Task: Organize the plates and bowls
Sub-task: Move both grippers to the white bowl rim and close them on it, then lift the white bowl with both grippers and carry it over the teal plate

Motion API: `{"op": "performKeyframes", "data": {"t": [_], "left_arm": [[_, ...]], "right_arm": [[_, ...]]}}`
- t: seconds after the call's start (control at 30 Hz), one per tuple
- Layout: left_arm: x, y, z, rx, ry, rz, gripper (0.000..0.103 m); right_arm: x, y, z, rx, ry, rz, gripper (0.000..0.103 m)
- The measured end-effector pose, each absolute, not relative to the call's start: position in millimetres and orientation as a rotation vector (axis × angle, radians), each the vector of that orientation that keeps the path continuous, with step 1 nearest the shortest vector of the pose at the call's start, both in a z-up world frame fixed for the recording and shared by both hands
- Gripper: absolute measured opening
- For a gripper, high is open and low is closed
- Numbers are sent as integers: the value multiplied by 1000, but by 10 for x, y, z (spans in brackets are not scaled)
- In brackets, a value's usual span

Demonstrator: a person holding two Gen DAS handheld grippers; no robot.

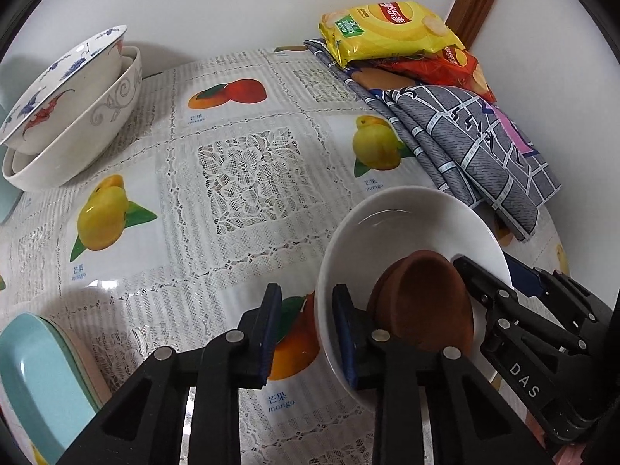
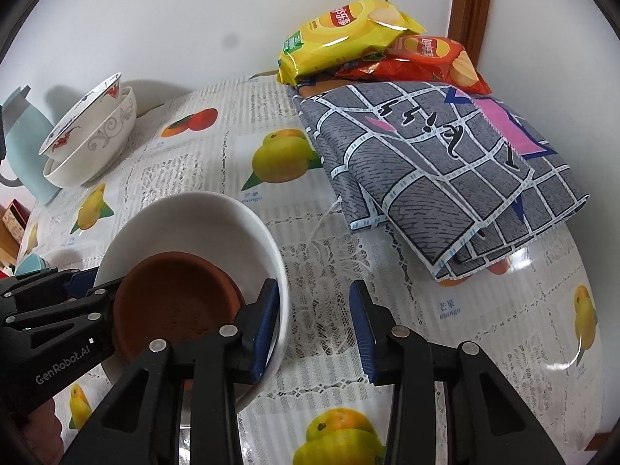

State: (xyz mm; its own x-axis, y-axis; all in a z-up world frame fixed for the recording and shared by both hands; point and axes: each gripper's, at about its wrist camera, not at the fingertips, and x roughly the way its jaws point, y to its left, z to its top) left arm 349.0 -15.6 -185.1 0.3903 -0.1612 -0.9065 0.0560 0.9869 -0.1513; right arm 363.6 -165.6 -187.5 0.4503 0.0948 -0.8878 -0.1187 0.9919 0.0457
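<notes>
Left wrist view, white bowl rim between open fingers

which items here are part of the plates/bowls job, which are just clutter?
Job items:
white bowl
brown dishes stacked in it
two nested patterned bowls
stacked teal plates

Clutter:
yellow chip bag
red chip bag
folded grey cloth
teal kettle

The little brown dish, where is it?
The brown dish sits inside the white bowl, near the front of the table between both grippers, with the folded grey cloth off to its right.
</notes>
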Motion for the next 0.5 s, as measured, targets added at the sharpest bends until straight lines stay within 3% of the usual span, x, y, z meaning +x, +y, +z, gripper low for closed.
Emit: {"op": "performKeyframes", "data": {"t": [0.3, 0.37, 0.43, 0.5], "left_arm": [[3494, -137, -1863, -131, 1152, -142, 24], [3496, -142, -1873, -151, 1151, -175, 11], [3488, -168, -1852, -150, 1138, -173, 10], [3489, -205, -1837, -114, 1125, -164, 10]], "right_arm": [[3643, -1678, -1887, 19, 1094, 151, 38], [3651, -1680, -1891, 47, 1109, 159, 32], [3660, -1663, -1902, 97, 1133, 207, 11], [3639, -1627, -1888, 84, 1125, 185, 9]]}}
